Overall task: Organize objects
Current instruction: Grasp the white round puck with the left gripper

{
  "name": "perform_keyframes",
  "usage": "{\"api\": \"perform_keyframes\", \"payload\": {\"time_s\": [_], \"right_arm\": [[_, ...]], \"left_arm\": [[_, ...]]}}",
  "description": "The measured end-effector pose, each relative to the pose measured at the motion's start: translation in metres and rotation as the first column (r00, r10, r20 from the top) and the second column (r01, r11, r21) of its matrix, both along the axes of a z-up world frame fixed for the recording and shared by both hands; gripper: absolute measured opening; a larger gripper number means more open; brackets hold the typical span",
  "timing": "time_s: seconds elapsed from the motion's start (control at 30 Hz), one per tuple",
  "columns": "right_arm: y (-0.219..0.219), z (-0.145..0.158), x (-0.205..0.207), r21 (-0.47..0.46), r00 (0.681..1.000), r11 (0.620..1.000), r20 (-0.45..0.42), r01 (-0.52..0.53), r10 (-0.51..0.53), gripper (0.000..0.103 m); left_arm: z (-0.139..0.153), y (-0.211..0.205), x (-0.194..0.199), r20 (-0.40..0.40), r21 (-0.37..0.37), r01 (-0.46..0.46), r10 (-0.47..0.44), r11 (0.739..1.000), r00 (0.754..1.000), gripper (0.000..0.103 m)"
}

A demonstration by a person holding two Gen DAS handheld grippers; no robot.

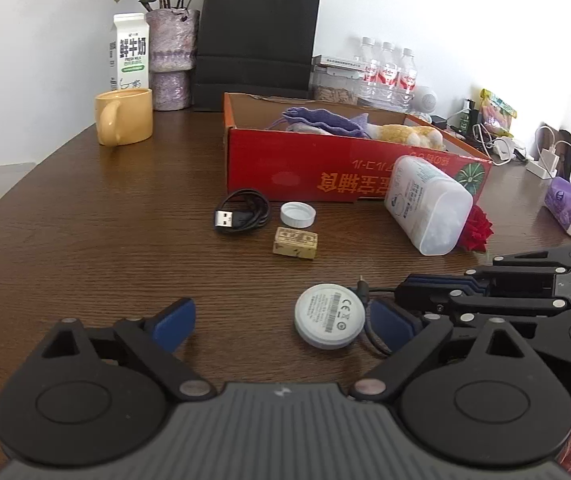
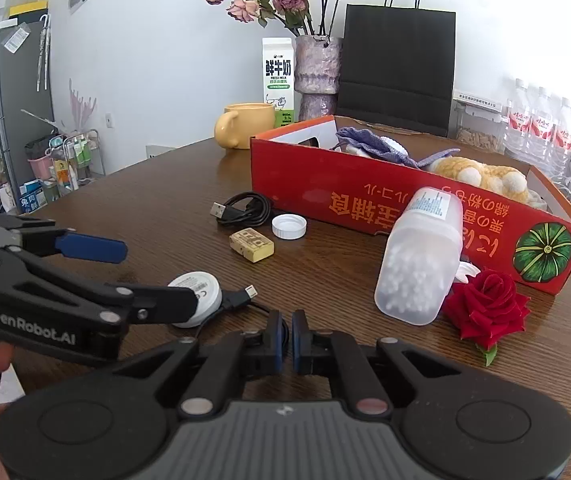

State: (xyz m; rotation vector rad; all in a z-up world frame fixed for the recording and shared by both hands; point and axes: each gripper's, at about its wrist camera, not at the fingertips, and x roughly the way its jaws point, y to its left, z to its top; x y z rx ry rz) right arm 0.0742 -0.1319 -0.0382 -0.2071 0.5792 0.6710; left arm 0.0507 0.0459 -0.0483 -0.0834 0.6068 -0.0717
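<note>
**First onlooker:** Down at the near edge of the dark wooden tabletop [image 1: 85,216], see the round white puck charger [image 1: 329,316]? It lies label side up, and its thin black cable [image 2: 241,300] trails off to the right, ending in a small plug [image 2: 251,290].

**Second onlooker:** Yes. The right tool [image 2: 287,340] has its blue pads pressed together, and the cable's loop seems pinched right there between them, though I can't be sure from where I stand.

**First onlooker:** And the left tool [image 1: 281,322]?

**Second onlooker:** Jaws wide apart, nothing held. The puck sits just inside its right finger [image 1: 389,320], much closer to that one than to the other, so it's off-centre. It isn't touching either pad that I can tell.

**First onlooker:** So the puck is the left hand's job, the cable the right's. The two tools come at it from crossing directions; the right one reaches in from the side, level with the cable's run.

**Second onlooker:** I'd guess the left wants to shift rightward so that the puck is centred before closing. Then both go together to the red cardboard box [image 1: 325,164] straight ahead, beyond the coiled black USB cable [image 1: 243,210], white bottle cap [image 1: 297,214] and small tan block [image 1: 295,243].

**First onlooker:** That box already holds knitted things. The toppled translucent jar of cotton swabs [image 2: 421,256] leans against its front wall, beside a red rose [image 2: 485,308].
</note>
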Motion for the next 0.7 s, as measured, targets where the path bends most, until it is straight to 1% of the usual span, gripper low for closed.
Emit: {"api": "perform_keyframes", "payload": {"time_s": [0.03,0.07,0.1,0.17,0.2,0.23,0.3,0.7], "right_arm": [[-0.0006,-0.0002,-0.0001,0.002,1.000,1.000,0.001,-0.001,0.001,0.004],[-0.0013,-0.0004,0.0001,0.004,1.000,1.000,0.003,-0.001,0.001,0.004],[-0.0017,-0.0008,0.0004,0.005,1.000,1.000,0.005,-0.001,0.001,0.004],[-0.0008,-0.0013,0.0002,0.001,1.000,1.000,0.012,-0.002,0.002,0.004],[-0.0005,-0.0018,-0.0002,-0.001,1.000,1.000,0.017,-0.002,0.002,0.004],[-0.0004,-0.0024,-0.0006,-0.001,1.000,1.000,0.023,-0.003,0.003,0.004],[0.0000,-0.0025,-0.0009,-0.003,1.000,1.000,0.027,-0.002,0.003,0.004],[0.0017,-0.0030,-0.0028,-0.019,0.999,1.000,0.044,-0.001,0.002,0.004]], "left_arm": [[-0.0008,-0.0021,0.0023,-0.001,-0.007,0.010,-0.011,1.000,1.000,0.085],[-0.0018,-0.0038,0.0046,-0.003,-0.013,0.019,-0.019,1.000,1.000,0.080],[-0.0032,-0.0054,0.0070,-0.008,-0.020,0.025,-0.026,0.999,1.000,0.069],[-0.0034,-0.0078,0.0082,0.000,-0.021,0.033,-0.033,0.999,0.999,0.055],[-0.0031,-0.0086,0.0081,0.001,-0.035,0.048,-0.048,0.998,0.999,0.040],[-0.0029,-0.0090,0.0076,0.001,-0.043,0.052,-0.052,0.998,0.999,0.041],[-0.0032,-0.0105,0.0068,0.004,-0.033,0.051,-0.051,0.998,0.999,0.041],[-0.0033,-0.0059,0.0022,0.008,-0.042,0.030,-0.030,0.999,1.000,0.040]]}}
